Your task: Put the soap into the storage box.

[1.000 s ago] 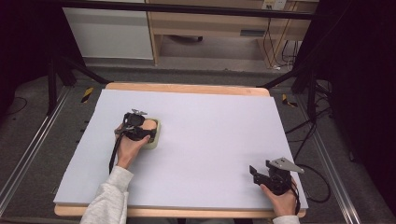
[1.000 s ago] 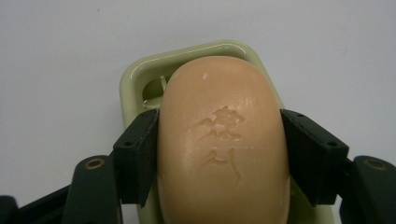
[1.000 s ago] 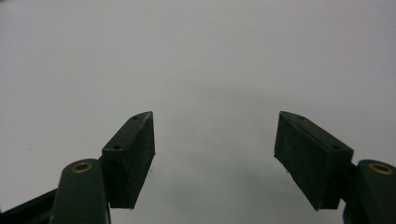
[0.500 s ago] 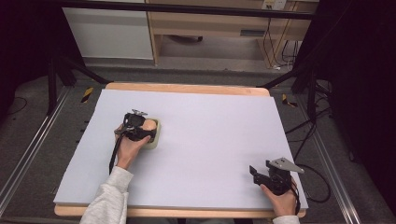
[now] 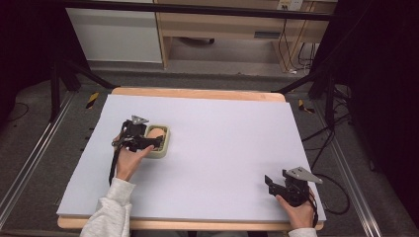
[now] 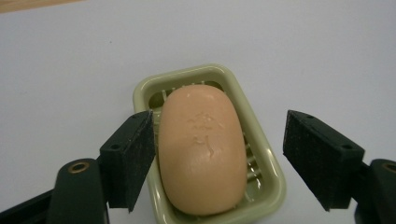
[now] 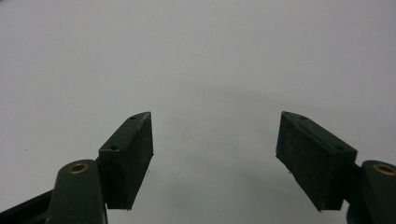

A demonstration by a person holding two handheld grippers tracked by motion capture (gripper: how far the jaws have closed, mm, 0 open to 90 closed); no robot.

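Soap (image 6: 201, 150), a peach-coloured oval bar with a mark pressed into its top, lies in the green soap dish (image 6: 266, 158), and that dish is our landmark. In the left gripper view the left gripper (image 6: 217, 158) straddles the near end of the dish, one black pad close beside the soap's flank, the other standing well off past the dish's far rim. Its jaws have just been opening, and the soap sits between them with a gap on each side, so nothing is pinched: the bar is loose in the dish. Ribs of the dish floor peek out around the soap.

From the high view, the left gripper (image 5: 141, 140) hangs over the near-left part of the dish (image 5: 159, 154), the soap (image 5: 155, 132) showing just beyond it. The left hand (image 5: 129, 159) wraps the gripper from behind, wrist angled toward the dish, a grey sleeve (image 5: 111, 212) trailing back to the near edge of the surface (image 5: 222, 143).

Well apart from the dish, off at the near right corner of the surface, the right gripper (image 5: 271, 181) points left along the pale sheet with the right hand (image 5: 296, 207) behind it. The right gripper view has its jaws spread wide too, having just been opening, with bare surface between them.
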